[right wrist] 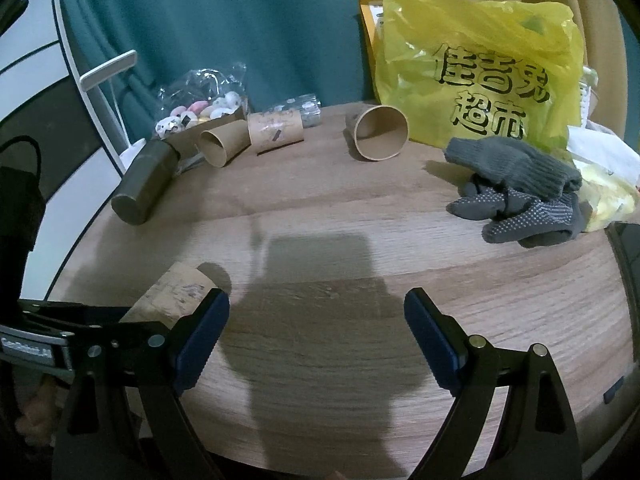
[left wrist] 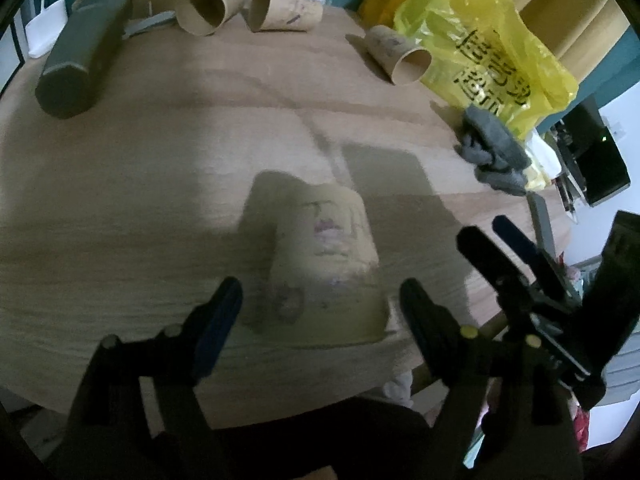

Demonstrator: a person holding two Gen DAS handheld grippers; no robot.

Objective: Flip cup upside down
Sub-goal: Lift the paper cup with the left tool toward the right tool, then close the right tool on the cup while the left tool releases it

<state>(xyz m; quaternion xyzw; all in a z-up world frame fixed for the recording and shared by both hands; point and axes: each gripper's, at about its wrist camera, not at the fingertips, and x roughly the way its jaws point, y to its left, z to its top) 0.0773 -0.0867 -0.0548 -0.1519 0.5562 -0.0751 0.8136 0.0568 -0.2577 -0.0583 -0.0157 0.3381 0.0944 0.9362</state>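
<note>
Brown paper cup stands rim-down on the desk, between the left gripper's spread jaws. Looks already flipped. Right gripper hangs spread, empty. Next: pull away gently.

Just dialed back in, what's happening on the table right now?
The left gripper is open, its fingers either side of a paper cup that stands rim-down near the front edge of the wooden table; whether they touch it is unclear. The right gripper is open and empty over bare table beside it. Three more cups lie on their sides at the back: one by the yellow bag, two further left. Grey gloves sit at the right.
</note>
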